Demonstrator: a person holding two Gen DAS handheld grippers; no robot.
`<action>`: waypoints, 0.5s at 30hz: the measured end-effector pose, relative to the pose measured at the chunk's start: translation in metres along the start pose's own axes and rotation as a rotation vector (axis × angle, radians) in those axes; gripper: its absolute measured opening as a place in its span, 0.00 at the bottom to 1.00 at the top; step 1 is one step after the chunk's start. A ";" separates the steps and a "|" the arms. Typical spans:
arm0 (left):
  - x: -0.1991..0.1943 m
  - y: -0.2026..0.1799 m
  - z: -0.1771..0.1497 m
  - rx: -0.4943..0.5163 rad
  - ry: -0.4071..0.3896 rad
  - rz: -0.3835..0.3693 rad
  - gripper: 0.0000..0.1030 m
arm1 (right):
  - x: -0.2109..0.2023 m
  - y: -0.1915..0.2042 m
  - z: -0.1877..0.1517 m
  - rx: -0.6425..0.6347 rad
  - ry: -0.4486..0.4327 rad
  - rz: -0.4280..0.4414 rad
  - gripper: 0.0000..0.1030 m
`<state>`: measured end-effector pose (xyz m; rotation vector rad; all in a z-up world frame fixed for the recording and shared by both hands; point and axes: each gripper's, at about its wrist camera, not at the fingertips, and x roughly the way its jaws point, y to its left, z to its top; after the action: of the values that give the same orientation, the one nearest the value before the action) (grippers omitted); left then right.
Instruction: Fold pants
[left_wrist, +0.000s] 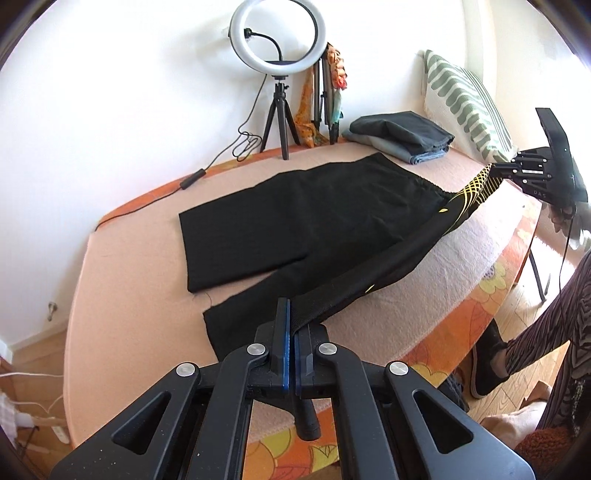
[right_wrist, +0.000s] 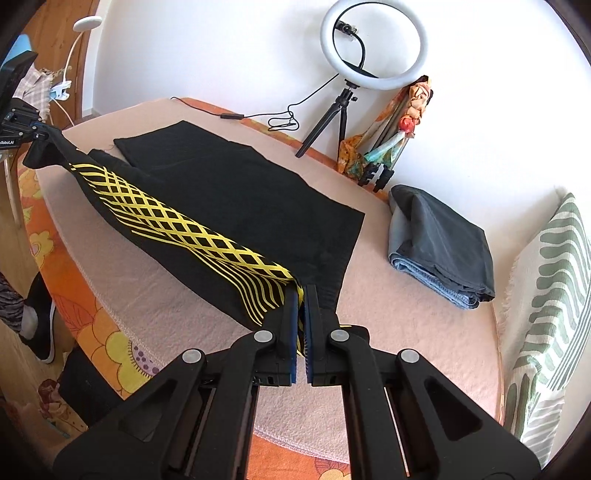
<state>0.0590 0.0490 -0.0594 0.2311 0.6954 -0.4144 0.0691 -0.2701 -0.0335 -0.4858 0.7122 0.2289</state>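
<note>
Black pants (left_wrist: 314, 214) lie on a peach blanket (left_wrist: 129, 295) spread over the bed. The far leg (right_wrist: 240, 192) rests flat. The near leg, with a yellow lattice print (right_wrist: 192, 221), is lifted and stretched between both grippers. My left gripper (left_wrist: 290, 306) is shut on the hem end of that leg; the right wrist view shows it at the upper left (right_wrist: 46, 134). My right gripper (right_wrist: 302, 291) is shut on the printed waist end, and it also appears at the right edge of the left wrist view (left_wrist: 496, 171).
A ring light on a tripod (left_wrist: 279, 37) and its cable stand at the wall behind the pants. A folded grey and blue clothes stack (right_wrist: 443, 243) and a striped pillow (right_wrist: 546, 295) lie beyond the waist end. A person's leg (left_wrist: 546, 332) and shoe (left_wrist: 487, 362) are beside the bed.
</note>
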 end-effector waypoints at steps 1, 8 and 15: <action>0.000 0.003 0.005 0.001 -0.012 0.004 0.00 | 0.000 -0.001 0.005 0.003 -0.006 -0.010 0.03; 0.006 0.023 0.036 0.027 -0.062 0.039 0.00 | 0.010 -0.015 0.042 0.014 -0.051 -0.056 0.02; 0.031 0.049 0.073 0.032 -0.072 0.061 0.00 | 0.044 -0.036 0.088 0.009 -0.060 -0.085 0.02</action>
<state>0.1435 0.0591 -0.0218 0.2657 0.6095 -0.3743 0.1646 -0.2555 0.0069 -0.4980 0.6325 0.1595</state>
